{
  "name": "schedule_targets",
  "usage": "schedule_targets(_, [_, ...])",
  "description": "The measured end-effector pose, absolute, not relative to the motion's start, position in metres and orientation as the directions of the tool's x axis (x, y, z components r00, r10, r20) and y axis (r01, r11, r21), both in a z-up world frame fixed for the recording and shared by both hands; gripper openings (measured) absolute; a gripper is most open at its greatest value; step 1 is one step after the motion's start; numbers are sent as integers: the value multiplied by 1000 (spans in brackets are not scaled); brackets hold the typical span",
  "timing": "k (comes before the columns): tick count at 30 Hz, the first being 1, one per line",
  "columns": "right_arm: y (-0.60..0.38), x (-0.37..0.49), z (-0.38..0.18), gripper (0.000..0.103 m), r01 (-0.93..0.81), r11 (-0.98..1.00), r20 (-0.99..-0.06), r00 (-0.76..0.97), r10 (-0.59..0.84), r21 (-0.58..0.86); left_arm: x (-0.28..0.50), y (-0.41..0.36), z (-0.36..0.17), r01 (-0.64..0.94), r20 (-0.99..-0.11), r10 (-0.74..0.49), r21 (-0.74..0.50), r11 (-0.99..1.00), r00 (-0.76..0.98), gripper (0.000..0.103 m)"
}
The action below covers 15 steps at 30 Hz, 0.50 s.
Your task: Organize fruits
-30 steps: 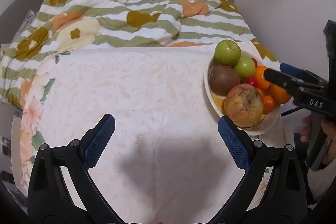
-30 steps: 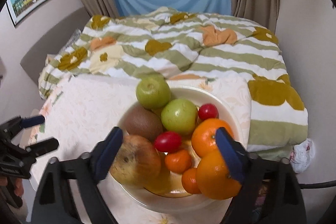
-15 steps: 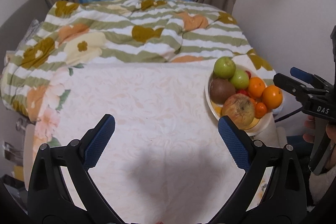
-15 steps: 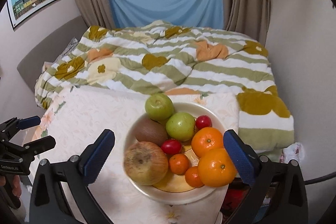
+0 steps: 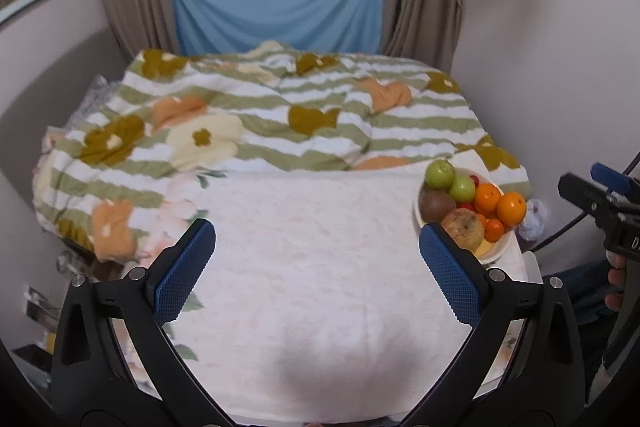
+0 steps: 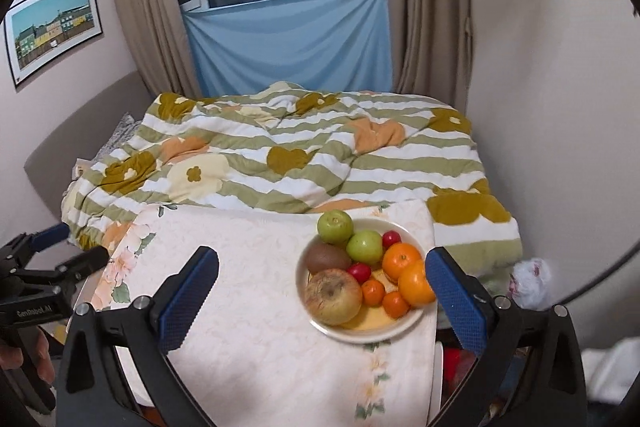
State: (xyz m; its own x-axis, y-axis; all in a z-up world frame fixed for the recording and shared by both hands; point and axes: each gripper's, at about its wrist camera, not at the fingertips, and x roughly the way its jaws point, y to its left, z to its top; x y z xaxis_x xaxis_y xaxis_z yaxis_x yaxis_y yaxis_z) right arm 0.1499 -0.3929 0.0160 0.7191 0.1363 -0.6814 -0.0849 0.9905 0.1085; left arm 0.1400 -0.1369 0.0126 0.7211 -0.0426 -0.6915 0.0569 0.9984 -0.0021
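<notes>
- round cream ceramic bowl (image 6: 362,333) piled with fruit sits at right end of the floral-clothed table (image 6: 248,291), near its edge
- left gripper (image 5: 316,261) jaws wide, empty; right gripper (image 6: 322,293) jaws wide, empty, above bowl
- big blotchy apple (image 6: 333,295) looks heavy, firm; grip its sides
- small red tomatoes (image 6: 359,270) likely soft, slippery; squeeze lightly

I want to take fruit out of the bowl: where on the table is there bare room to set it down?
The tablecloth is bare from the bowl across to its flowered left edge, and back to the striped quilt. Crowded: the bowl itself, piled with fruit at the table's right edge. Both the left gripper and right gripper are open and hold nothing.
</notes>
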Motion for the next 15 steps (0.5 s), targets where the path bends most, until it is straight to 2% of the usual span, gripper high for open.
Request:
schedule_targets(5, [-374, 131, 15, 103, -58, 996, -689, 719, 86, 64, 121, -122, 23, 49, -653, -26, 17, 999, 757, 103])
schedule_targets(15, [-356, 113, 19, 103, -21, 998, -672, 738, 56, 61, 102, -101, 30, 42, -615, -22, 18, 999, 788, 103])
